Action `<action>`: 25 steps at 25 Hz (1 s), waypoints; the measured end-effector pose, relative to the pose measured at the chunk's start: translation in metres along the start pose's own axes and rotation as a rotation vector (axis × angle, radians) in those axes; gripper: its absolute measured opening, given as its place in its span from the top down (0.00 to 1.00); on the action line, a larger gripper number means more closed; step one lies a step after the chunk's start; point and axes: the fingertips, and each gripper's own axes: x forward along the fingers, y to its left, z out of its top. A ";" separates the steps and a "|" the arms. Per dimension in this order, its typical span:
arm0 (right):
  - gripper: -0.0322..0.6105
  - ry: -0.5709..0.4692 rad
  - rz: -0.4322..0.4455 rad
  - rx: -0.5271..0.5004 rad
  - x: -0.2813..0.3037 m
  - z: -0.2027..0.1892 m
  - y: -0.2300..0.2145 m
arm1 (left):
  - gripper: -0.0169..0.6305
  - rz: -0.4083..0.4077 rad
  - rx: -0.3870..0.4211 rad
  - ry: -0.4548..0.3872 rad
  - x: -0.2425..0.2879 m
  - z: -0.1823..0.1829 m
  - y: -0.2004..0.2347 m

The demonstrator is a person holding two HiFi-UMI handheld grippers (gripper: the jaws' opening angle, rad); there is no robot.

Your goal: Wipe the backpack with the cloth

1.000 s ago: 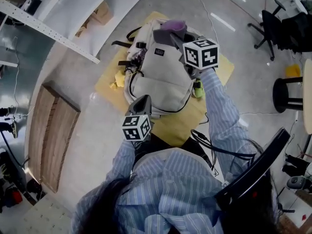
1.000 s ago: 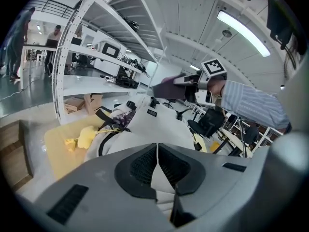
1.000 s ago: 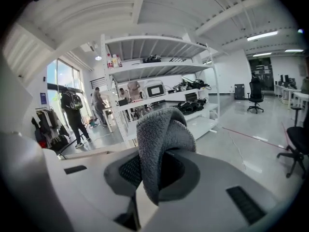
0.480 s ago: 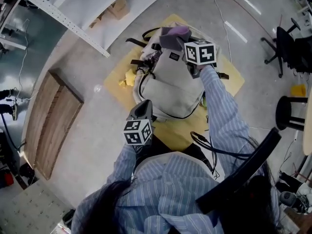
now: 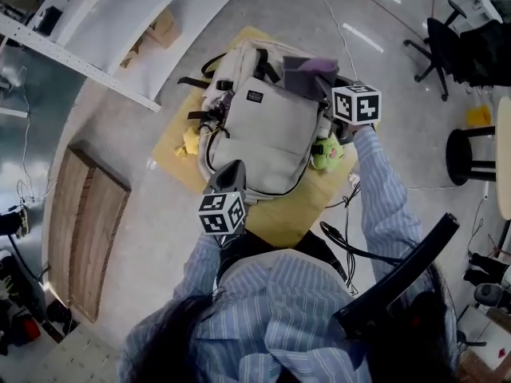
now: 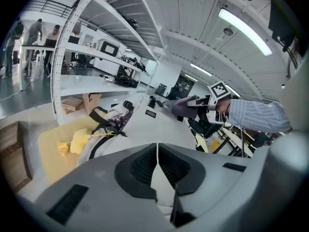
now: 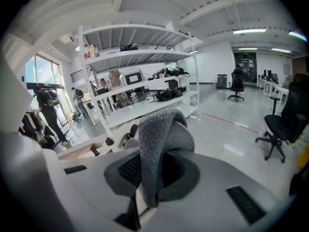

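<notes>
Judging from the right gripper view, what do the right tongs (image 7: 153,175) carry?
— A grey terry cloth (image 7: 161,139), clamped in a fold that flops over the jaws. In the head view it sits over the upper right part of the beige backpack (image 5: 255,130), which lies flat on a yellow mat (image 5: 291,206) on the floor, in the upper middle of the frame.
— And the left tongs (image 6: 157,164)?
— Pressed together, nothing plainly between them, tip at the backpack's lower edge.
— How should these things handle?
— The cloth looks soft and limp; a deep bite on the fold seems wise, or it could drag loose. The backpack looks light and pliant, likely to slide or wrinkle under a stroke, so the person might pin it near that lower edge or by a strap.
</notes>
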 end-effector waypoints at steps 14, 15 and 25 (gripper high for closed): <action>0.89 0.082 -0.210 0.156 -0.082 -0.101 -0.095 | 0.95 -0.088 0.062 0.018 0.027 0.010 -0.036; 0.89 0.091 -0.220 0.160 -0.086 -0.106 -0.100 | 0.95 -0.087 0.060 0.019 0.026 0.010 -0.037; 0.89 -0.069 -0.134 0.084 -0.090 -0.009 -0.083 | 0.95 -0.074 0.059 -0.003 0.031 0.022 -0.035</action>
